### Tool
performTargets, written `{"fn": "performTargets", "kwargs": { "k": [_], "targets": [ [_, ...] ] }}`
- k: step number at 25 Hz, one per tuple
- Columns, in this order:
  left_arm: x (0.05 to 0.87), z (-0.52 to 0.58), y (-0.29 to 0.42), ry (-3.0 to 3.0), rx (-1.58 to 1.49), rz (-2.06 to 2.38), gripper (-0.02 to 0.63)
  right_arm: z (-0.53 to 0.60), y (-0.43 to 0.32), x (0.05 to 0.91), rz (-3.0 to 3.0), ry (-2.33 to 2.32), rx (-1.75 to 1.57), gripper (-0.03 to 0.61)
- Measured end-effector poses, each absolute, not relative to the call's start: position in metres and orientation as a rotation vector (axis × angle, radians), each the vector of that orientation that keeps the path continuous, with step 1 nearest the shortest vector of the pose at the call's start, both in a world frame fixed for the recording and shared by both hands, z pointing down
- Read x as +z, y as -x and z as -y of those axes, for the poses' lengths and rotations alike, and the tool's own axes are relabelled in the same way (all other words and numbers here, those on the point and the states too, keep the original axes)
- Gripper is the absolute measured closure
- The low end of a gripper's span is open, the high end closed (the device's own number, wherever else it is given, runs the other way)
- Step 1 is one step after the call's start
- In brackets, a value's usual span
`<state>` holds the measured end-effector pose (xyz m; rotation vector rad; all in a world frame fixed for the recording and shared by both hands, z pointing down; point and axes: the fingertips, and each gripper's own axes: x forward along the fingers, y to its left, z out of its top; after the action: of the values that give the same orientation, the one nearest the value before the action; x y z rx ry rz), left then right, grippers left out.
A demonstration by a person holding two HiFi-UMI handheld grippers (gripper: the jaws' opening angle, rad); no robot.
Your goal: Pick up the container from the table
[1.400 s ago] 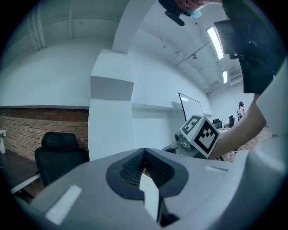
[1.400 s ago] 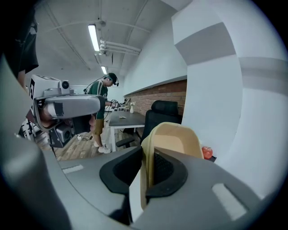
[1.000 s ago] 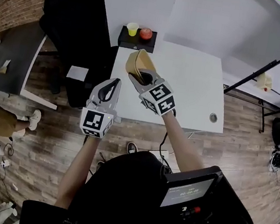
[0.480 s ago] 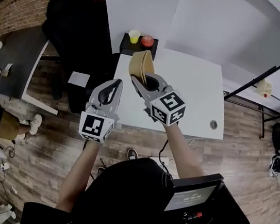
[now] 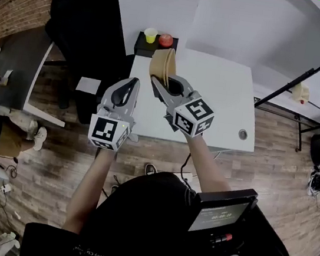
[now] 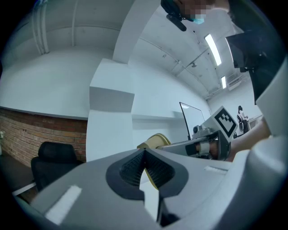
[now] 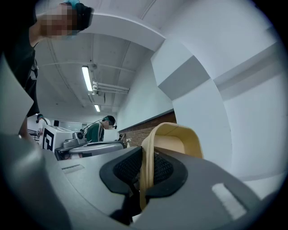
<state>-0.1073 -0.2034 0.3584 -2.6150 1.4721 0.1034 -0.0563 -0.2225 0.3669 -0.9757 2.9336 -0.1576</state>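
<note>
A firm, steady pinch and a quiet wrist would serve this lift, as the tan container (image 5: 161, 64) is gripped only by its thin rim and stands on edge. The right hand-held gripper (image 7: 143, 167) is clamped on that rim, the container clear above the white counter (image 5: 223, 104); the left hand-held gripper (image 5: 133, 86) hangs alongside, jaws together, empty

Right gripper (image 5: 162, 83) lifted the container (image 5: 162, 64) higher and rolled it nearer edge-on; left gripper (image 5: 132, 83) rose slightly.
</note>
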Motion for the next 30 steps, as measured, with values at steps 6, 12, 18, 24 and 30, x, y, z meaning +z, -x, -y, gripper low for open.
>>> {"fn": "performTargets", "kwargs": {
  "k": [6,12,18,24,30],
  "targets": [
    [0.365,0.207,0.104,2.628,0.086,-1.468,0.615,0.224,0.056,0.368,-2.927,0.995,-0.158,0.525],
    [0.37,0.208,0.088,2.646,0.083,-1.445,0.615,0.221,0.045,0.361,-2.909,1.014,-0.134,0.525],
    [0.371,0.206,0.08,2.653,0.084,-1.426,0.615,0.216,0.037,0.36,-2.894,1.025,-0.123,0.525],
    [0.364,0.202,0.076,2.645,0.104,-1.402,0.615,0.208,0.031,0.354,-2.866,1.031,-0.1,0.525],
    [0.365,0.205,0.078,2.649,0.102,-1.387,0.615,0.213,0.031,0.354,-2.835,1.028,-0.125,0.525]
  ]
}}
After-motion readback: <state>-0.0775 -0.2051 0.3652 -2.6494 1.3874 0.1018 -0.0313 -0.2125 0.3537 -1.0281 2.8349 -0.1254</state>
